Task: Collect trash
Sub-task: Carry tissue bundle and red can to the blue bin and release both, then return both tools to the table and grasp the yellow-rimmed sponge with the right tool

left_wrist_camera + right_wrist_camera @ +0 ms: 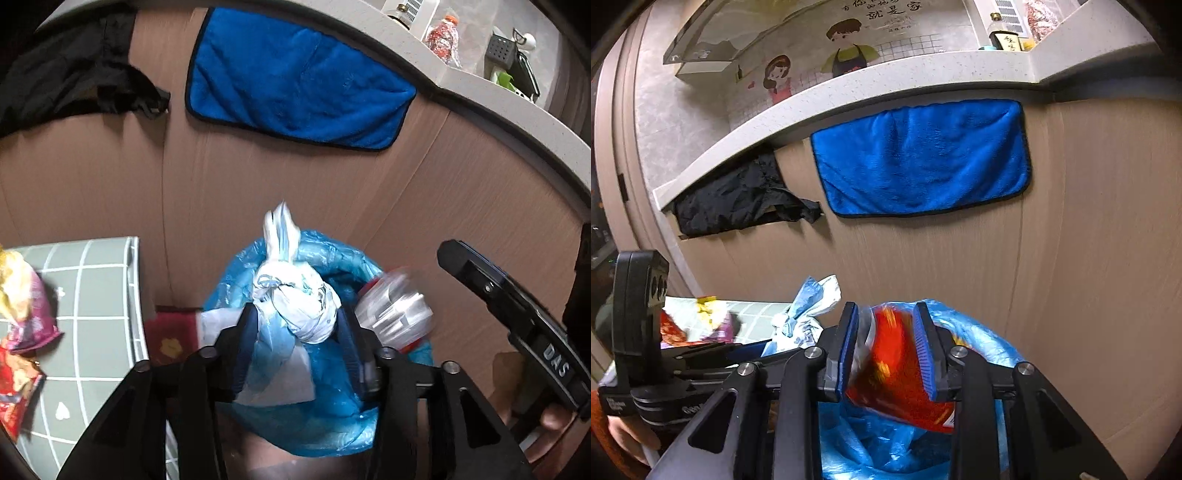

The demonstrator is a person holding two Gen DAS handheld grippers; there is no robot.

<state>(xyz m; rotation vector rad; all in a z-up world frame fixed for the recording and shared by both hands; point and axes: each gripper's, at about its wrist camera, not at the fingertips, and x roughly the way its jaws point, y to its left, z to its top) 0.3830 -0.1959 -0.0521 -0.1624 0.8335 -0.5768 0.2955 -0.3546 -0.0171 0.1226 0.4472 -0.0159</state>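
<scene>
At the bottom centre of the left wrist view, the left gripper (pixel 297 325) has its blue-padded fingers closed on a knotted white plastic bag with pale blue print (pixel 295 295), held above the round bin lined with a crinkled blue plastic bag (pixel 332 406), whose lower rim is hidden behind the black linkage; at bottom centre of the right wrist view, the right gripper (pixel 888 354) pinches a red and silver foil snack wrapper (pixel 886 369) over the same liner, its print blurred; more bright wrappers (pixel 22 325) lie cut off at the left edge on a grey-green grid-patterned mat (pixel 92 295); a blue microfibre towel (pixel 295 81) hangs on the brown cabinet front, upper centre.
</scene>
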